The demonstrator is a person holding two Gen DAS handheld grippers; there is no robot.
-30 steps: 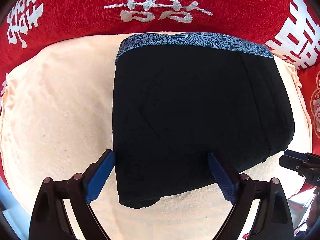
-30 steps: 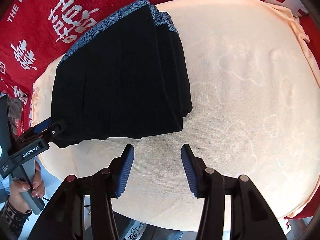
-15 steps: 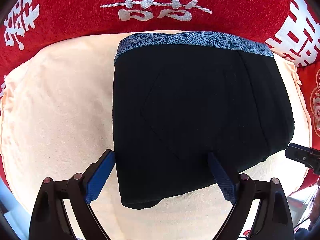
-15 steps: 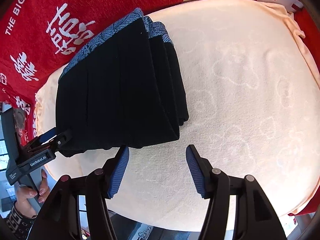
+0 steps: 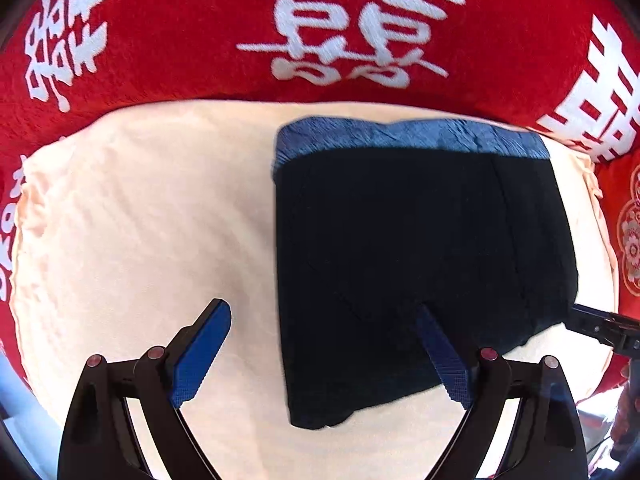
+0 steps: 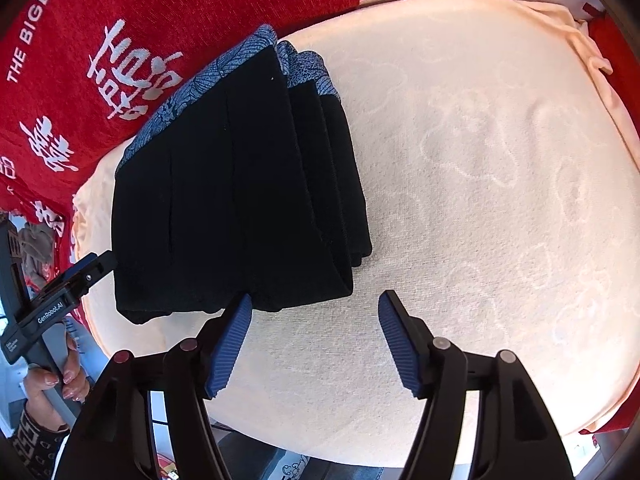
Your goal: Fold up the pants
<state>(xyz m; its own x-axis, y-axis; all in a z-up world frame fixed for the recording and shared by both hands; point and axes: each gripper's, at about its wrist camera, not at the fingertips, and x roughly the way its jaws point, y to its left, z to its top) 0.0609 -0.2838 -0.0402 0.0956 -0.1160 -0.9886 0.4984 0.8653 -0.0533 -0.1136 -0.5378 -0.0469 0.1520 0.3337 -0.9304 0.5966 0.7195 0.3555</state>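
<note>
The black pants lie folded into a compact stack with a blue patterned waistband at the far edge, on a cream towel. In the right wrist view the pants show several stacked layers. My left gripper is open and empty, above the pants' near left corner, its right finger over the cloth. My right gripper is open and empty, just in front of the stack's near right corner. The left gripper also shows in the right wrist view.
A red blanket with white characters surrounds the towel at the back and sides. The towel stretches wide to the right of the pants. The towel's front edge drops off below the right gripper.
The left gripper has shifted left and back, so the pants sit farther right in its view. The right gripper has pulled back slightly and opened wider.
</note>
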